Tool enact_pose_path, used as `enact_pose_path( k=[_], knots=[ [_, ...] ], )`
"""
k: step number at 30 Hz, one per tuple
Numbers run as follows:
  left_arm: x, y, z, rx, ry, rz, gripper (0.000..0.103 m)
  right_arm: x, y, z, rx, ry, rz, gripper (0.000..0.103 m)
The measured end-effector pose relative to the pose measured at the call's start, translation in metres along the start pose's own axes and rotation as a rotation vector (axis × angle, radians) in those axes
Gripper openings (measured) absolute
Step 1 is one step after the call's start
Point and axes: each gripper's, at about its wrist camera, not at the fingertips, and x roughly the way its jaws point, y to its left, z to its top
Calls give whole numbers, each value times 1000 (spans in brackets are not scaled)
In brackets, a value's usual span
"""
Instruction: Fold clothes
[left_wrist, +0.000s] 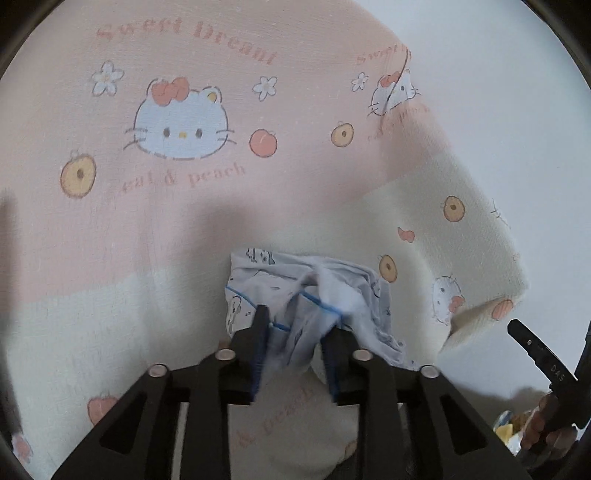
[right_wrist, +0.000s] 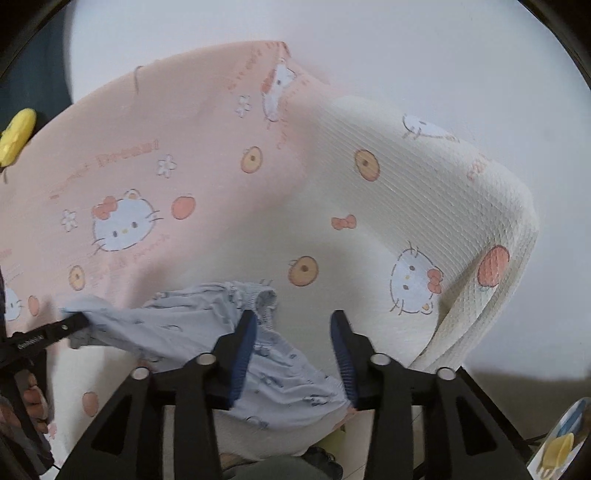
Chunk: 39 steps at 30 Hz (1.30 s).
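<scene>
Blue printed garment (left_wrist: 314, 295): thin, limp, light; bunched on blanket (left_wrist: 147, 221). Left gripper (left_wrist: 295, 325) pinches a fold; right gripper (right_wrist: 293, 325) spread. Take by hems.

The left claw (left_wrist: 299, 325) has its gap filled by bunched pale-blue garment (left_wrist: 314, 295), so nothing passes between its fingers; ahead at 12 o'clock the pink-and-cream blanket (left_wrist: 184, 206) lies flat and bare; at 4 o'clock the other claw's black finger juts in. The right claw (right_wrist: 293, 323) stands wide with bare blanket showing between its fingers; the garment crowds its left finger (right_wrist: 243, 332) from 8 to 10 o'clock; at 3 o'clock the blanket's raised folded edge (right_wrist: 491, 295) blocks a low pass; beyond it white desk (right_wrist: 461, 55) lies free.
</scene>
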Motion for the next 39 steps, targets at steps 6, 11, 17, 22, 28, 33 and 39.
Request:
enact_pose_path(
  k=[6, 11, 17, 22, 28, 33, 39],
  knots=[
    [-23, 18, -17, -57, -17, -39, 61, -25, 27, -8, -39, -11, 26, 56],
    [-37, 29, -28, -70, -42, -24, 61, -39, 50, -15, -75, -10, 36, 58],
    [-44, 31, -26, -54, -63, 8, 61, -31, 68, -20, -94, 30, 50, 59],
    [-31, 35, -16, -51, -42, 35, 61, -7, 78, -19, -89, 84, 69, 59],
    [-2, 43, 2, -52, 1, 65, 61, 39, 79, -8, -86, 155, 168, 59],
    [28, 48, 16, -48, 45, 90, 61, 89, 67, 19, 82, 248, 238, 59],
    [59, 54, 33, -43, 69, 125, 61, 156, 50, 42, 237, 376, 220, 59]
  ],
)
